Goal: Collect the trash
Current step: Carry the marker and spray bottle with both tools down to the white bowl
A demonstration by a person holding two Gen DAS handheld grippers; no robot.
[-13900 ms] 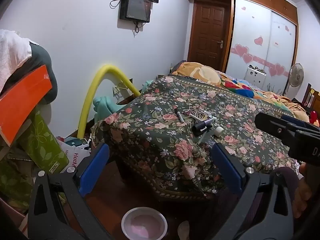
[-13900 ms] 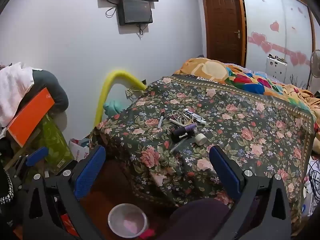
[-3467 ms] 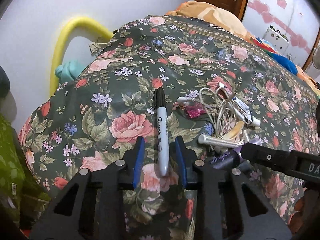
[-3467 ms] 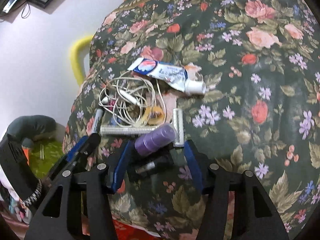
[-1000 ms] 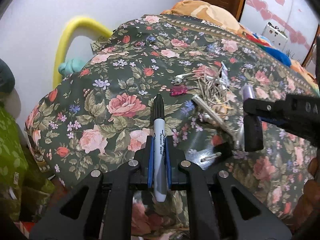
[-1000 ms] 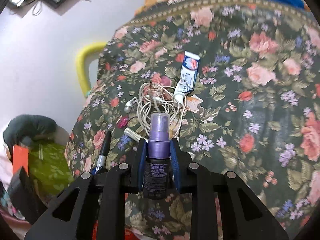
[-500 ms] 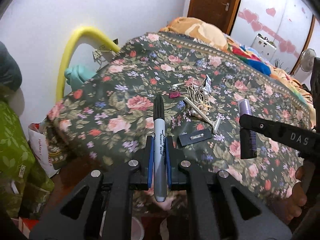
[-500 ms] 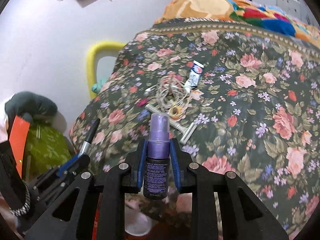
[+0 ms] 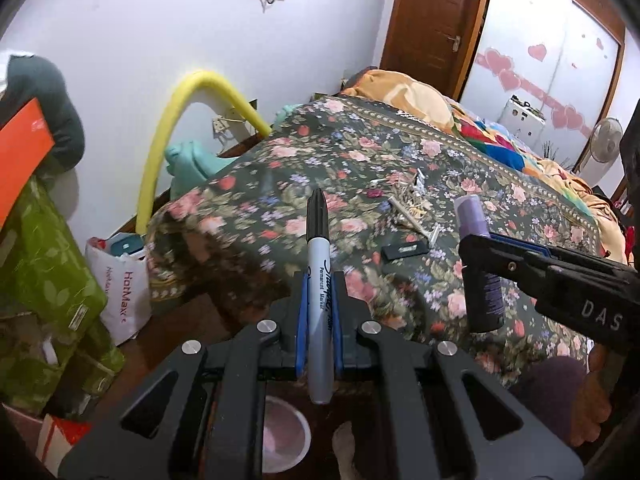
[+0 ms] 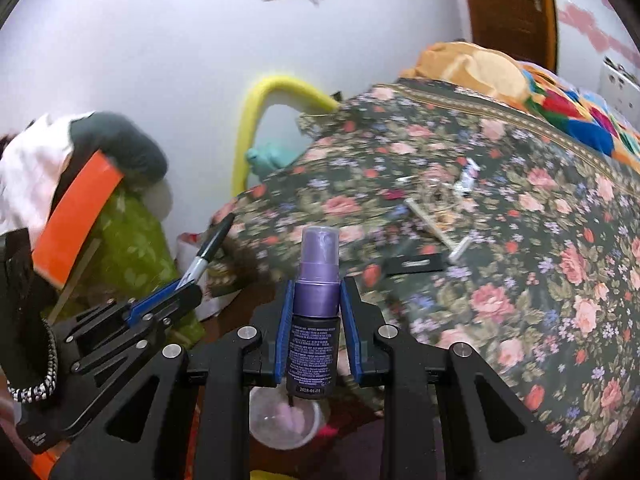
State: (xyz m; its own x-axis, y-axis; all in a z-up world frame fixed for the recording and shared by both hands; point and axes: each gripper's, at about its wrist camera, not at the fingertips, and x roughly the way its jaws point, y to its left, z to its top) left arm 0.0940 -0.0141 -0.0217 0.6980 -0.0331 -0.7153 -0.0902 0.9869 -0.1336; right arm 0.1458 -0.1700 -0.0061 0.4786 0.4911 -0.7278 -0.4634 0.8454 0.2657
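Note:
My left gripper (image 9: 319, 280) is shut on a grey marker with a black cap (image 9: 319, 276), held upright in front of the bed's corner. My right gripper (image 10: 316, 284) is shut on a purple spray bottle (image 10: 316, 316); the same spray bottle (image 9: 478, 268) shows at the right of the left wrist view. Both hang above a pale round bowl (image 10: 284, 420) on the floor; that bowl (image 9: 284, 436) lies under the left fingers. On the floral bedspread (image 9: 360, 168) remain a razor (image 10: 436, 232), a black flat piece (image 10: 416, 264), tangled earphones (image 9: 408, 196) and a small tube (image 10: 468, 174).
A yellow foam arch (image 9: 180, 136) and a teal object (image 9: 188, 164) stand by the white wall. Green wrapped bundles (image 9: 44, 280), an orange board (image 9: 20, 160) and a white shopping bag (image 9: 124, 284) crowd the left. A person's knee (image 9: 556, 392) shows at lower right.
Both grippers have pulled back and up from the bed with the marker and the spray bottle still held. The floor and the bowl have come into view below them.

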